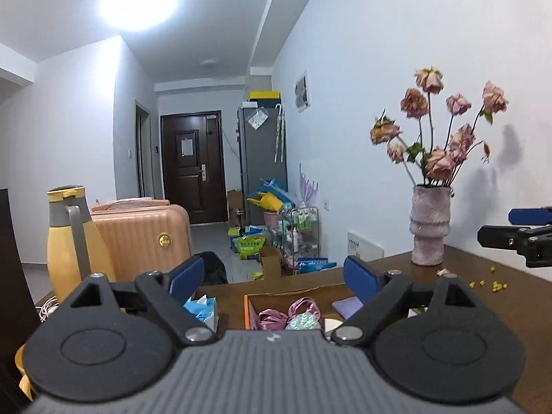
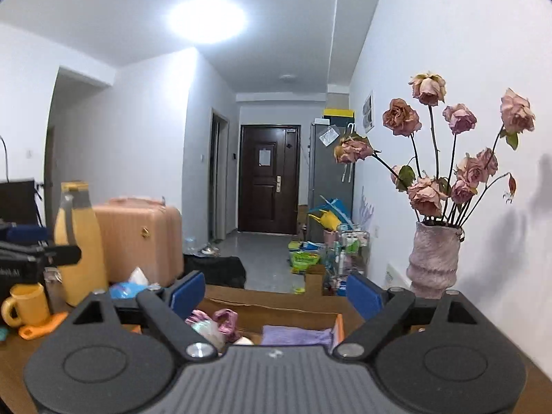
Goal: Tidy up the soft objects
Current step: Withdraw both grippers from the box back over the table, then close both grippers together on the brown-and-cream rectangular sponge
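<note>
While jaws gape empty, purple cloth (image 2: 293,336) flat in cardboard box (image 2: 339,326), long axis sideways.

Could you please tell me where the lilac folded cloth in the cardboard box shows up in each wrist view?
Left wrist view: the lilac folded cloth lies low, right of centre, at the cardboard box's right end, partly behind the left gripper's right finger.
Right wrist view: the cloth lies at bottom centre, between the open right gripper's fingers.
Shared landmark: the pink vase of dried roses, right of the box.
</note>
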Motion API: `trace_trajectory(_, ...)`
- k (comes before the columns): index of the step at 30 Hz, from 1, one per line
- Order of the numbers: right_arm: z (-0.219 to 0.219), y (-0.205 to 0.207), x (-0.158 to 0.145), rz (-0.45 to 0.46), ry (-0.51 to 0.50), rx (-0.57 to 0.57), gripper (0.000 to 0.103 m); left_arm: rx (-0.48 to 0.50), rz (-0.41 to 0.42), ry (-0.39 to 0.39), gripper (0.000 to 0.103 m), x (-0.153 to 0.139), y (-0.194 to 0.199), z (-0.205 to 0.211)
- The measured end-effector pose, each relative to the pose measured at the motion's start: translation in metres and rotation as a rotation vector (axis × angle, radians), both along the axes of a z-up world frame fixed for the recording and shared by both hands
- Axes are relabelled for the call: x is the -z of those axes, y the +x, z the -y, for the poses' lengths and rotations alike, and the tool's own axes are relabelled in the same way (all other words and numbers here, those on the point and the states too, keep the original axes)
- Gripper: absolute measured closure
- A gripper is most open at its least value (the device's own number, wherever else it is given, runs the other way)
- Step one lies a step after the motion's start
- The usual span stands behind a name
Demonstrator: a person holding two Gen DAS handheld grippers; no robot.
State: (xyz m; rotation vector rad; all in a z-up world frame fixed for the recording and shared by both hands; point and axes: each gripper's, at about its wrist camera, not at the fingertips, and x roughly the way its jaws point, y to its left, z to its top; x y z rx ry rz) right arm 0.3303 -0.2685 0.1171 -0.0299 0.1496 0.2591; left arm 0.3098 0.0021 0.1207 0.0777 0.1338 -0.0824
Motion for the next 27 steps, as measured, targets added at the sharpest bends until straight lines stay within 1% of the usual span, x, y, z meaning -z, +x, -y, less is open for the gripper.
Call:
trace_trajectory(4,-0.002,-0.018,0.002,0.011,-0.006,0.019,0.014,-0.029,0.029,-0.002,0.011,0.002,-0.023,-0.004)
trace_trajectory(7,-0.004,-0.045,0.019,0.001,0.006,0.034,0.014,-0.057,0.032,-0.012,0.009,0.015,-0.049,-0.008)
trace_trajectory(10,-0.008,-0.084,0.046,0.006,0.002,0.028,0.014,-0.050,0.043,-0.016,0.005,0.036,-0.080,-0.009)
trace_trajectory(13,-0.015,-0.124,0.076,0.004,-0.017,0.009,0.014,-0.066,0.006,-0.038,0.005,0.060,-0.109,-0.009)
trace_trajectory(15,-0.017,-0.145,0.094,-0.004,-0.012,-0.002,0.014,-0.067,-0.029,-0.079,0.004,0.078,-0.127,-0.011)
trace_trajectory(16,-0.017,-0.152,0.103,-0.024,0.001,0.004,0.014,-0.060,-0.055,-0.096,0.004,0.087,-0.135,-0.013)
trace_trajectory(18,-0.017,-0.160,0.117,-0.084,0.028,0.005,0.014,-0.042,-0.122,-0.107,0.004,0.100,-0.139,-0.014)
trace_trajectory(20,-0.018,-0.158,0.125,-0.128,0.035,-0.012,0.014,-0.027,-0.170,-0.108,0.004,0.107,-0.136,-0.014)
trace_trajectory(23,-0.021,-0.150,0.125,-0.136,0.021,0.015,0.014,-0.029,-0.189,-0.116,0.004,0.113,-0.125,-0.016)
trace_trajectory(25,-0.023,-0.140,0.123,-0.138,0.028,0.020,0.014,-0.022,-0.203,-0.145,0.004,0.115,-0.115,-0.019)
trace_trajectory(27,-0.026,-0.127,0.123,-0.162,0.032,0.004,0.015,-0.017,-0.238,-0.176,0.004,0.119,-0.101,-0.023)
